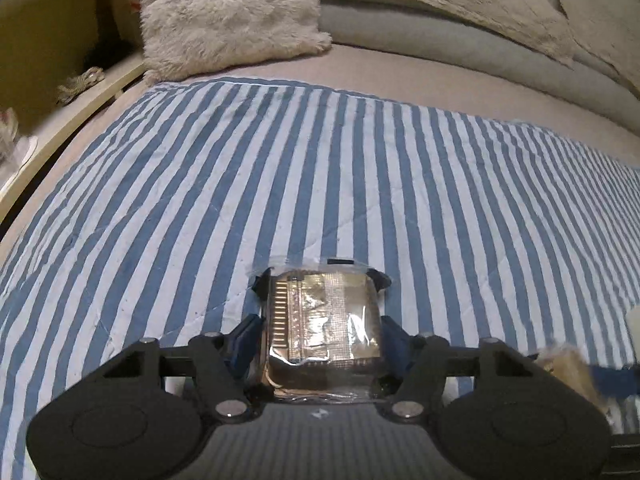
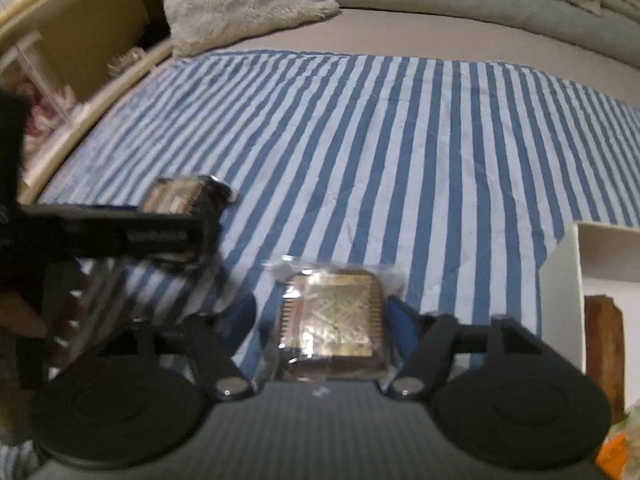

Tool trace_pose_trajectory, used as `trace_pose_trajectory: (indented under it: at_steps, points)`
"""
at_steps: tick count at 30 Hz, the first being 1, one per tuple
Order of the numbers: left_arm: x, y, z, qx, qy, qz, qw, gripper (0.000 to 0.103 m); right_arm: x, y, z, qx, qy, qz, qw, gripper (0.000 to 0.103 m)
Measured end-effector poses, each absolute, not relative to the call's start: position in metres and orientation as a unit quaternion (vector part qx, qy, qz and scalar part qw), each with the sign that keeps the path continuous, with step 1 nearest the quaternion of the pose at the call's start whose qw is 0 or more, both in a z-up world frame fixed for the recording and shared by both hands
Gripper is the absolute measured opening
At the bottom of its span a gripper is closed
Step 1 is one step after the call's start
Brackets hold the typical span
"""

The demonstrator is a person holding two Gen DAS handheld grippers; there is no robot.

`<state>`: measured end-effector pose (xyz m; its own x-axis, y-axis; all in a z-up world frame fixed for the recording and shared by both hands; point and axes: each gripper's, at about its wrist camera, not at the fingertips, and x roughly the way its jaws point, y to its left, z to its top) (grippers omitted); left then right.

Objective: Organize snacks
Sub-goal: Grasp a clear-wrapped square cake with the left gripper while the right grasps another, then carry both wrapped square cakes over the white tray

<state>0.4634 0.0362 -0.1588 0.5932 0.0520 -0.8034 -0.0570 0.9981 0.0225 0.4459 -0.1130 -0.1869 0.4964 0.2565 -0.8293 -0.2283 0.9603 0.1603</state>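
Each tool grips a clear-wrapped square brown biscuit: the left tool (image 1: 322, 320) clamps one biscuit pack (image 1: 322, 316), the right tool (image 2: 334, 320) another (image 2: 334, 316), probably bound for the white box (image 2: 580, 268) at three o'clock.

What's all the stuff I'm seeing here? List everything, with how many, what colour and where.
Clear-wrapped brown square biscuit packets: two, one in each gripper.
Blue-and-white striped cloth: one, spread over the bed.
Fluffy beige cushion: one, at the far end of the cloth.
Grey bolster: one, far right.
Open white cardboard box: one, right edge, something brown inside.
Yellowish wooden shelf: one, far left.
Left gripper: black, shut on a packet.
Right gripper: black, shut on a packet.
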Motion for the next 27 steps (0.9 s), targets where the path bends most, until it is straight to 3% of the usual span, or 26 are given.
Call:
trace_pose_trajectory:
  at_steps: [10,27]
  points:
    - [0.441,0.039,-0.128,-0.024,0.432,0.029,0.901,0.062,0.447,-0.11,-0.174,0.005,0.46,0.144,0.876,0.058]
    - [0.377,0.002,-0.033,-0.035,0.395,0.007,0.918,0.062,0.396,-0.163,-0.088,0.021,0.403,0.129,0.906,0.058]
